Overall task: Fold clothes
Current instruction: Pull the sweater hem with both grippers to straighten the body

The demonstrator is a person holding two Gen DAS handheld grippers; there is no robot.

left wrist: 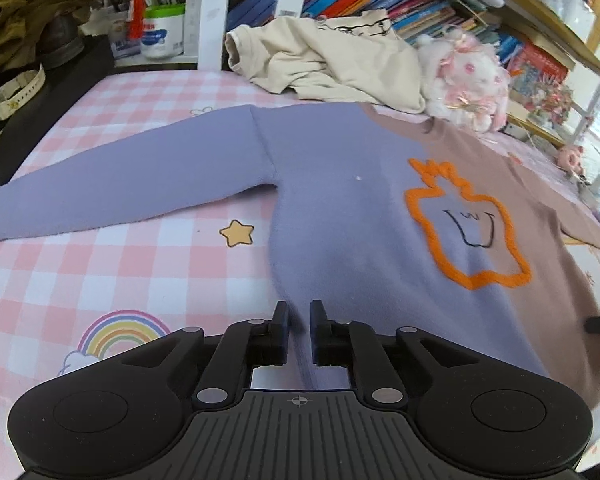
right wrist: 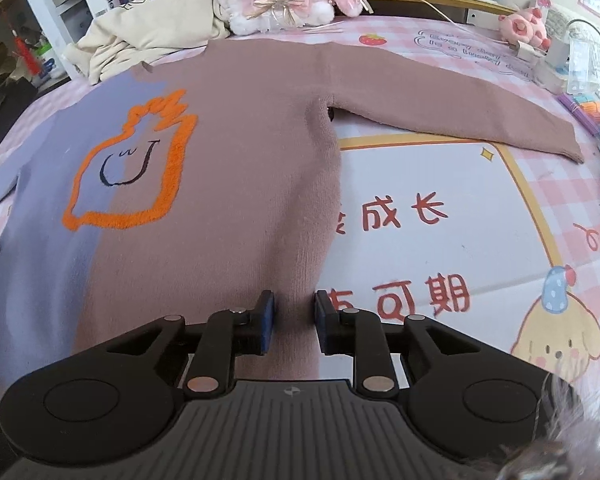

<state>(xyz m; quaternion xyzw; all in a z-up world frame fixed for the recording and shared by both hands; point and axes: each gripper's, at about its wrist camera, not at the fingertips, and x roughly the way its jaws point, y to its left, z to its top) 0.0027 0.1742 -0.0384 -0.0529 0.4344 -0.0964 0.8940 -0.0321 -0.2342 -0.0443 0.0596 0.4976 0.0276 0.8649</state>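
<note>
At the hem of the flat sweater (left wrist: 340,184) — left gripper (left wrist: 298,312) and right gripper (right wrist: 294,304) fingers clamp fabric.

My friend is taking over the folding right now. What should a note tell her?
Left tool: fingers slightly apart around a ridge of the sweater's purple hem; grip not certain.
Right tool: same at the brown hem.
The sweater lies flat, face up on the pink checked sheet, both sleeves spread out.
Done: laid out.
Left: every fold.
Beige garment waits crumpled behind.
</note>
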